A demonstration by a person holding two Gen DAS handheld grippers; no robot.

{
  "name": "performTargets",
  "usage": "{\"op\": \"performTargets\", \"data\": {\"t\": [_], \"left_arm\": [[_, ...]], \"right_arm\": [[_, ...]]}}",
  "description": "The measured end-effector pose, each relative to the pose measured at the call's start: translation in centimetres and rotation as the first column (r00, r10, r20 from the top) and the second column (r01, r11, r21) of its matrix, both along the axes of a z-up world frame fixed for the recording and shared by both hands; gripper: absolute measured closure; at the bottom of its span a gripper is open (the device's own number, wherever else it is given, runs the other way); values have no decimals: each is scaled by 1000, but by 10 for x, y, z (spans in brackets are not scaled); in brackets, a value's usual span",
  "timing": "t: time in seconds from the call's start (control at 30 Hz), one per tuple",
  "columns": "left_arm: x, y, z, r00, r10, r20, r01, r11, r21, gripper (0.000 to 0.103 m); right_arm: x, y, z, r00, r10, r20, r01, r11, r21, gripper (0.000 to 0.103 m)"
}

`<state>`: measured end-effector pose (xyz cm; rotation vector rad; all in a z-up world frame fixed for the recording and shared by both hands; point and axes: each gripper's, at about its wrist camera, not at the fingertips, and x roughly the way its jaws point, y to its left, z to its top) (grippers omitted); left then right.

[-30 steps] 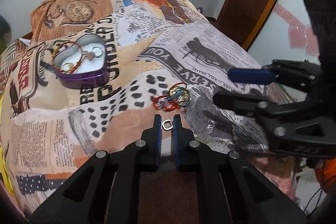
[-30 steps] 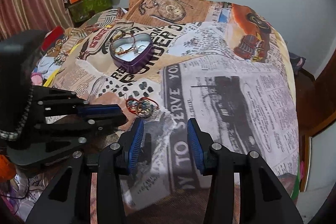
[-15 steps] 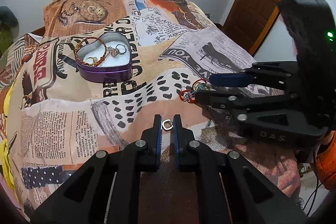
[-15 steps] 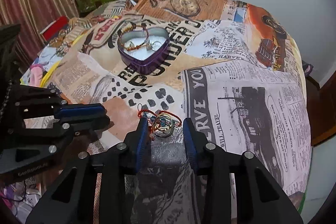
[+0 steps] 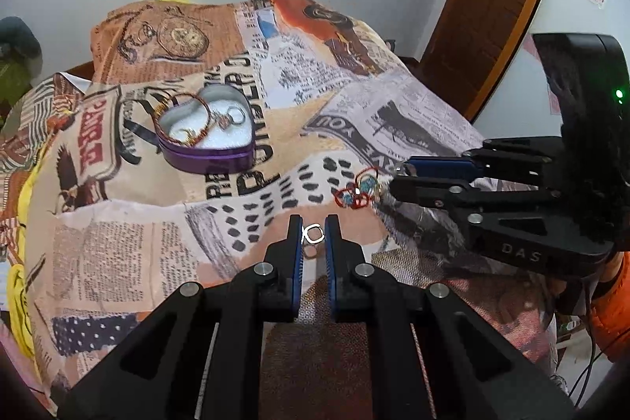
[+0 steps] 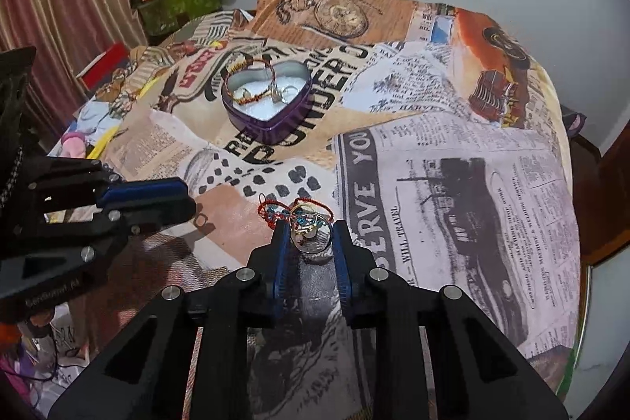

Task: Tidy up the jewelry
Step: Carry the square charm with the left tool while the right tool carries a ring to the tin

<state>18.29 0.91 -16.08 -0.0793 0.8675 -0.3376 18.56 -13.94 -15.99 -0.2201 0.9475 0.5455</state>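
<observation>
cloth (image 6: 453, 184): "SERVE YOU", "WILL TRAVEL" | right gripper (image 5: 397, 176) body: "DAS" | other print on cloth: too small to read

Probably a home bedroom: printed bedspread (image 6: 453, 152), wooden door (image 5: 500, 6), curtain (image 6: 67, 2).

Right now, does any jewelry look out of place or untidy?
Yes. A red-string bracelet tangle lies on the cloth, outside the heart-shaped tin, bunched with rings. In the tin, a beaded bracelet hangs over the rim instead of lying inside.
</observation>
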Motion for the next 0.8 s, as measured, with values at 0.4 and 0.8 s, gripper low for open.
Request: {"op": "performTargets", "data": {"t": [0.4, 0.8], "left_arm": [[3, 21, 45, 991, 49, 127, -52, 998, 23, 94], [26, 46, 58, 977, 102, 185, -109, 994, 29, 94]], "right_arm": [[2, 12, 48, 992, 16, 124, -22, 999, 48, 83], [30, 39, 68, 984, 45, 174, -65, 991, 116, 83]]}}
